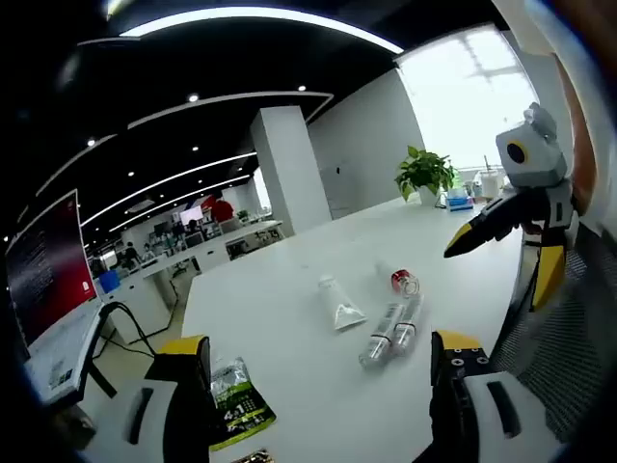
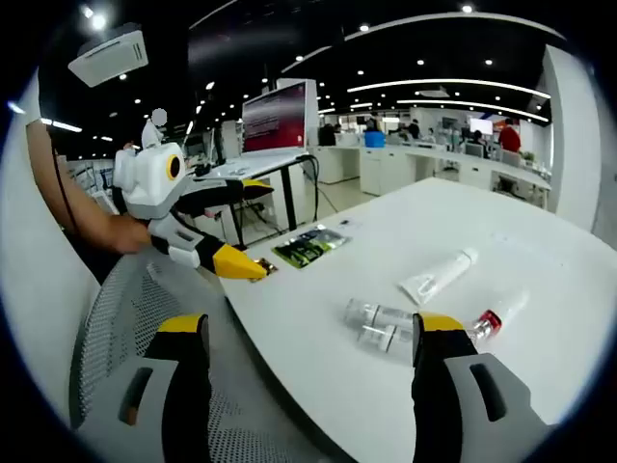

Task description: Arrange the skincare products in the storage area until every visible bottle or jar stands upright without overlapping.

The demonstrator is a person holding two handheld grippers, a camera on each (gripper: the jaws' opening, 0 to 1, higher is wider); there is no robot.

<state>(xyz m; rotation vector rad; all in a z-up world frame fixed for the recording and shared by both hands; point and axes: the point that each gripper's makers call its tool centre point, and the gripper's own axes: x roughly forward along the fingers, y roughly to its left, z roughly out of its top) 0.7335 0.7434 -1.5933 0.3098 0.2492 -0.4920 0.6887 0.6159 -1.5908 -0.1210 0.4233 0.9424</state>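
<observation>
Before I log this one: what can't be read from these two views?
- Clear bottles: partly behind the right gripper jaw in the right gripper view; count unclear.
- Green sachet: partly behind the left gripper jaw in the left gripper view; print too small.
- White tube: label unreadable.

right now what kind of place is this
Most likely an open-plan office. A long white table fills the foreground, rows of desks with people seated run behind it, a large monitor stands on a side desk, and a potted plant sits near the window.
</observation>
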